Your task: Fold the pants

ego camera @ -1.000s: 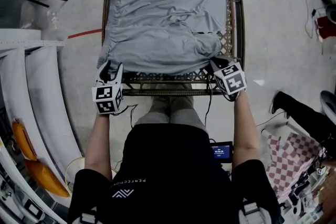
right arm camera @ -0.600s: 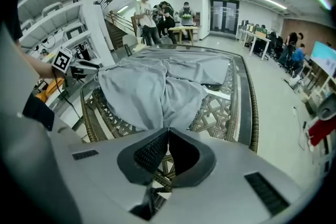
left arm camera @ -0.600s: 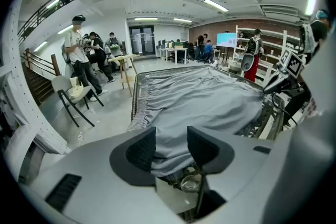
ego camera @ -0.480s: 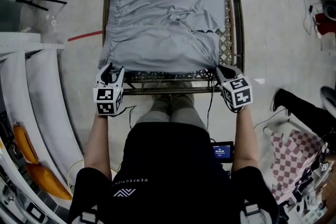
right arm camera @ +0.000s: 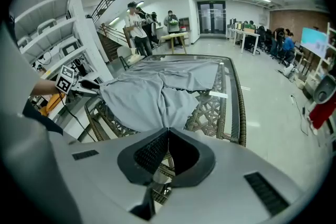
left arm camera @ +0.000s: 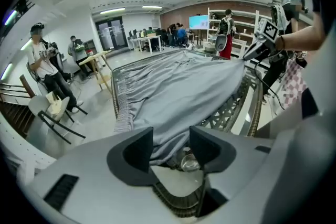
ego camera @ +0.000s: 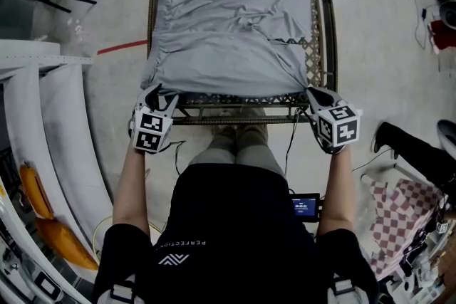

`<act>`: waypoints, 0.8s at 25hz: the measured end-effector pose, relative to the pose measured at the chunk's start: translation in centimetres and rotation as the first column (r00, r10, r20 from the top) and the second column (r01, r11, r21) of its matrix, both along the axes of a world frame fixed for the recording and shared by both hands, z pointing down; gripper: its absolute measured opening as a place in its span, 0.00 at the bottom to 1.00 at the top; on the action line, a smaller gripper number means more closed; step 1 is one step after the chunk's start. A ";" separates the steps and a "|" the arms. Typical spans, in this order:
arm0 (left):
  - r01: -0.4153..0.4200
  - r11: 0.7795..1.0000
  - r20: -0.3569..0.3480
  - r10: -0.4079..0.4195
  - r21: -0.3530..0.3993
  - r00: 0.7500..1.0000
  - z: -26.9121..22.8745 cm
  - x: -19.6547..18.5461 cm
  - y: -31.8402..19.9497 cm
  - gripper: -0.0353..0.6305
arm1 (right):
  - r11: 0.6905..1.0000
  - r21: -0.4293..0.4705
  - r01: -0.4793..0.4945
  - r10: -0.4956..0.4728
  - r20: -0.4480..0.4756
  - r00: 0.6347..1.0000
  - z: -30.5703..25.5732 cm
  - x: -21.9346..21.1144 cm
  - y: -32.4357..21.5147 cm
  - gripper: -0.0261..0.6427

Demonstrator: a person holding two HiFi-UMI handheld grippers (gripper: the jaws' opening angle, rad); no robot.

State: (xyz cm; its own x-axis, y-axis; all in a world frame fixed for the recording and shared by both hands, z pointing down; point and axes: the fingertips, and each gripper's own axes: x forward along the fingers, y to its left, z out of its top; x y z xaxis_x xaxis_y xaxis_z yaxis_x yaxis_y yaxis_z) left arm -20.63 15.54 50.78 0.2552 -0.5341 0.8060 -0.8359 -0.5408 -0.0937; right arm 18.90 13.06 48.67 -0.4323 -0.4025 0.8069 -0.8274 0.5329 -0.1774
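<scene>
Grey pants (ego camera: 228, 32): spread on wicker surface (ego camera: 311, 53).
Left tool (ego camera: 158, 92): just opening, hem loose between jaws.
Right tool (ego camera: 312, 91): clamped on corner.

Pants (ego camera: 228, 32) on table (ego camera: 326, 18); left gripper (ego camera: 162, 93) at near-left corner, right gripper (ego camera: 312, 91) near-right.

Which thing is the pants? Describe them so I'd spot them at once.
Find the woven lattice table standing on the concrete floor. The pants are the pale grey cloth spread over its top, the only fabric on it, plain and wrinkled.
</scene>
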 end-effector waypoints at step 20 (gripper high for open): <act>-0.200 0.962 0.097 0.220 -0.185 0.971 2.9 0.5 0.8 0.36 | 1.000 -0.001 -0.026 0.026 -0.035 0.999 -0.6 2.2 -0.9 0.09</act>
State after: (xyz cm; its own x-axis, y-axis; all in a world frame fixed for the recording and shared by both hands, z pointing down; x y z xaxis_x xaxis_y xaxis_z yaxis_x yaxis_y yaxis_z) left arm -20.12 16.31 53.63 0.2467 -0.3287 0.9117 -0.6910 -0.7192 -0.0723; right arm 21.08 12.17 48.03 -0.3931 -0.4120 0.8220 -0.8467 0.5107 -0.1489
